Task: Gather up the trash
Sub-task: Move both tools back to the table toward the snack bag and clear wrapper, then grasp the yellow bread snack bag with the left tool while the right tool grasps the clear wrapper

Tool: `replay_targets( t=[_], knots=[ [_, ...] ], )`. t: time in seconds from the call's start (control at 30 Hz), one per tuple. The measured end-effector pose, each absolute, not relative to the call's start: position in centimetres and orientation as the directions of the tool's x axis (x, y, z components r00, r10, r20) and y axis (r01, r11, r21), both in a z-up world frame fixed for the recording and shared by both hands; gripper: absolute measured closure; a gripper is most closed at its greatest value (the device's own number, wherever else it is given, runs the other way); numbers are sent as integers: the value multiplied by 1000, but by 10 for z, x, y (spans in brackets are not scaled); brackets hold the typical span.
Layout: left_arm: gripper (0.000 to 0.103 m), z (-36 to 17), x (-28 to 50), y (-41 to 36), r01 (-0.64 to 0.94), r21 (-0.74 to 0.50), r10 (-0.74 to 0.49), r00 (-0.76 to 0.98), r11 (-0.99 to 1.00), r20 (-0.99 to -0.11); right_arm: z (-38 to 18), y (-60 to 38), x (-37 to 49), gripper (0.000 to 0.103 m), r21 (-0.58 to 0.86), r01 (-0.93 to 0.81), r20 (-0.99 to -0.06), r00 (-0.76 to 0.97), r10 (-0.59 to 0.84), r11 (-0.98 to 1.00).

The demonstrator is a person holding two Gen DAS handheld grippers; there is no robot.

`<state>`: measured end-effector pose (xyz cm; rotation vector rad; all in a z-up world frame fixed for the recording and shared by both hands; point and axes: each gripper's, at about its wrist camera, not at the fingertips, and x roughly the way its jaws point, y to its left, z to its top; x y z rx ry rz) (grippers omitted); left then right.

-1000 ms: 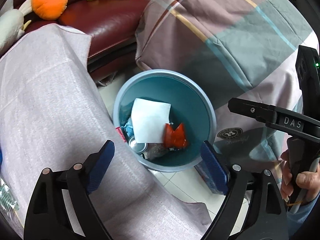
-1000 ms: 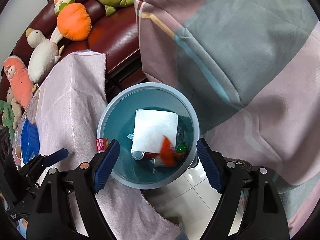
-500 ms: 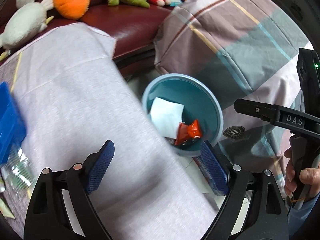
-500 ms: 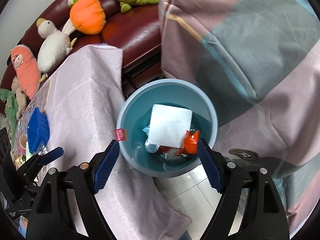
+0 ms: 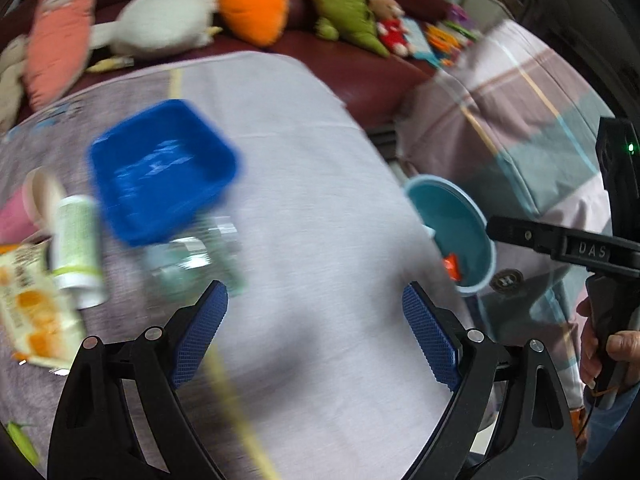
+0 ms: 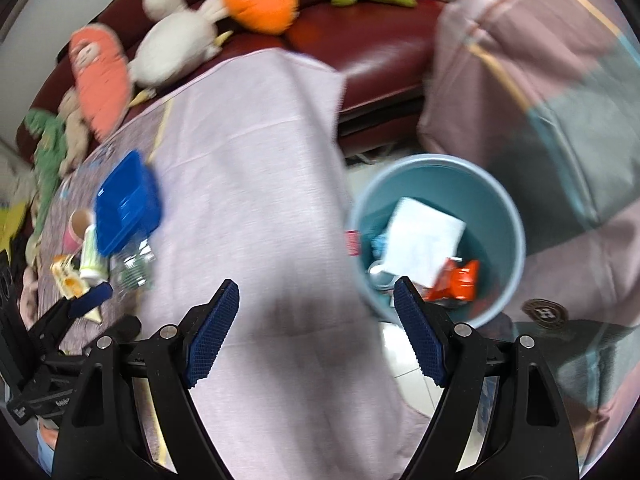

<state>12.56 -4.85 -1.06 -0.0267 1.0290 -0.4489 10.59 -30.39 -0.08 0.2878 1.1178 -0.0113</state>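
Note:
A teal bin (image 6: 438,236) stands on the floor beside the cloth-covered table (image 6: 256,208) and holds a white sheet (image 6: 424,240), an orange wrapper (image 6: 456,282) and a can. In the left wrist view the bin (image 5: 454,232) sits at right. My left gripper (image 5: 316,332) hangs open and empty over the table. Trash lies ahead of it: a crumpled clear plastic bottle (image 5: 192,256), a white-green tube (image 5: 76,248), a snack packet (image 5: 32,304) and a pink cup (image 5: 24,208). My right gripper (image 6: 316,332) is open and empty over the table's edge by the bin.
A blue plastic tray (image 5: 160,176) rests on the table behind the bottle. Plush toys (image 5: 160,28) line a dark red sofa (image 6: 360,48) at the back. A checked blanket (image 6: 552,92) covers the seat to the right of the bin. White floor tiles (image 6: 404,356) show below the bin.
Both grippers have swung left, away from above the bin and over the cloth-covered table. The blue tray, bottle, tube and packet have come into the left wrist view. Both stay open.

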Motion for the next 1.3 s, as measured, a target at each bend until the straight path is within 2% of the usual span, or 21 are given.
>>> replay_targets(
  t=[0.3, 0.57, 0.9, 1.2, 1.23, 1.3],
  knots=[
    [13, -5, 115, 88, 158, -204, -257, 541, 966, -801, 1, -216, 125, 27, 182, 21, -904, 398, 159, 983],
    [13, -21, 113, 172, 41, -207, -195, 555, 977, -809, -14, -140, 151, 27, 175, -87, -922, 335, 194, 981],
    [13, -58, 137, 196, 23, -260, -236, 498, 965, -834, -57, -83, 196, 27, 223, -143, -932, 261, 254, 964],
    [13, -72, 152, 186, 72, -245, -248, 492, 967, -835, -86, -74, 215, 27, 263, -145, -928, 234, 291, 954],
    [15, -72, 152, 185, 77, -241, -247, 497, 967, -832, -86, -74, 215, 27, 262, -149, -925, 243, 292, 954],
    [28, -72, 152, 183, 84, -236, -246, 502, 968, -829, -87, -71, 215, 27, 248, -167, -921, 264, 285, 954]
  ],
)
